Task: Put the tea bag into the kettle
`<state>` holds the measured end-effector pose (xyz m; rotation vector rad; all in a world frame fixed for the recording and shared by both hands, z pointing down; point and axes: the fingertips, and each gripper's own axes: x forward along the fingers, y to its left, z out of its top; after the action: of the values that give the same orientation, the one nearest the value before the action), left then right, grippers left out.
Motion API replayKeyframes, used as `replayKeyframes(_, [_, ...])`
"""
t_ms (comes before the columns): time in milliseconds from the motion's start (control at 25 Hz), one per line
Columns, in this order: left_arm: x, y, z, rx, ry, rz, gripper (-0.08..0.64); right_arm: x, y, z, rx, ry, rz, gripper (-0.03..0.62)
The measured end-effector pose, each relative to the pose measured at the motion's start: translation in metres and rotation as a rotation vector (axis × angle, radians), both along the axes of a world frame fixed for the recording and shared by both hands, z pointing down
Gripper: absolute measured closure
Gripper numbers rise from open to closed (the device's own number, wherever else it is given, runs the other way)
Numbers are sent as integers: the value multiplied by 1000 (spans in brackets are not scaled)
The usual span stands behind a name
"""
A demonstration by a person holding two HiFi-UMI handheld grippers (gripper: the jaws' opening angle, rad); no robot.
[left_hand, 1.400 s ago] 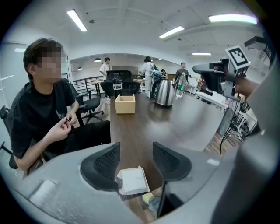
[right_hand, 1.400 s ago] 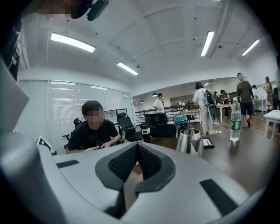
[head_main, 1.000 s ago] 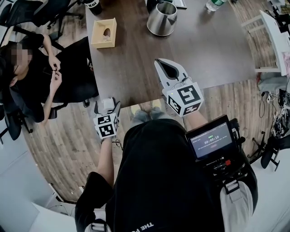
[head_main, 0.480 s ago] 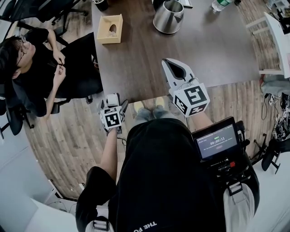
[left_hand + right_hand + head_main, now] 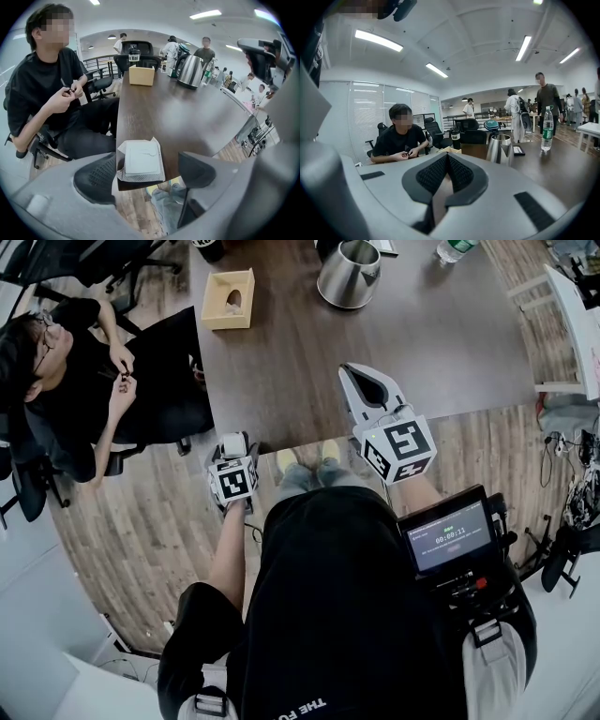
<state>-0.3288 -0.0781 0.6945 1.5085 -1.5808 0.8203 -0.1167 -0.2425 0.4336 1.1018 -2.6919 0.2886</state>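
Tea bag [image 5: 139, 158] lies flat on table [image 5: 441, 343], on near corner at about 7 o'clock of table top. Left gripper [image 5: 232, 463] points down over it. Jaws apart, just been closing, bag between pads but not touched. Right gripper [image 5: 364, 388] over near table edge, jaws pressed together, nothing inside. Kettle [image 5: 349, 274] at its 12 o'clock, well apart — wooden box [image 5: 230, 298] at kettle's 9 o'clock.

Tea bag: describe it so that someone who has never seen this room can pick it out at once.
Start at the long dark wooden table. Go to its near corner, at the end away from the steel kettle and the tan box. The tea bag lies flat there, a white square packet with crimped mesh edges, the only pale thing at that end.
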Motion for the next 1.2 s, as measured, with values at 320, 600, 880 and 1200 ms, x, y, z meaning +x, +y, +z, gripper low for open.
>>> replayKeyframes(320, [-3,2,6,-40,-30,16,222,-1,-1,-1,-4,-1,8,586])
replayKeyframes(600, [-1,-3,4,-38,-46,31,282,0,-2,1,-9,1,15,586])
replayKeyframes(880, [-2,-8,4,-28,-60,48,316,-3,-2,0,-7,-2,13,586])
replayKeyframes(1200, [-6,-13,-3,-5,-68,47,333,-2,-4,0,-7,-3,16,586])
